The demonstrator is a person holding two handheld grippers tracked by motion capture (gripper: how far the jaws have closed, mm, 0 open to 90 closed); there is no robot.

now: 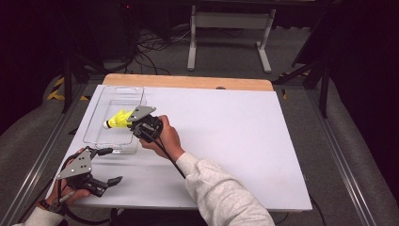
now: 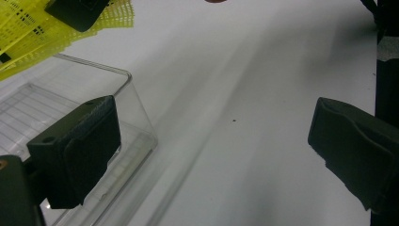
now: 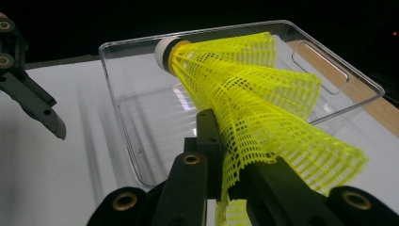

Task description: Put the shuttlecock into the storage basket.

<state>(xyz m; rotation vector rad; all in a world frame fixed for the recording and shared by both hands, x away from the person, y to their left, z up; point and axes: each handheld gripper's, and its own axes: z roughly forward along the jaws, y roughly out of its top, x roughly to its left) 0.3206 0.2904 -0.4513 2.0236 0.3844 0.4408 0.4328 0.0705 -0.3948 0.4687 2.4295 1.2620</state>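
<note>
The high view looks forward and down from above the person's side, taking in the whole white surface (image 1: 226,141). The left gripper view sits low and close over that surface, facing a near corner of the clear plastic tray (image 2: 136,117). The right gripper view looks closely along its jaws into the same tray (image 3: 117,84), which all three views share.

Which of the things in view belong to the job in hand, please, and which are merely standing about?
In the job:
- yellow shuttlecock, clamped by its skirt in the right gripper
- clear plastic tray, over which the shuttlecock is held
- left gripper, open, beside the tray's near corner

Standing about:
- white table frame on the floor beyond
- cables on the floor
</note>
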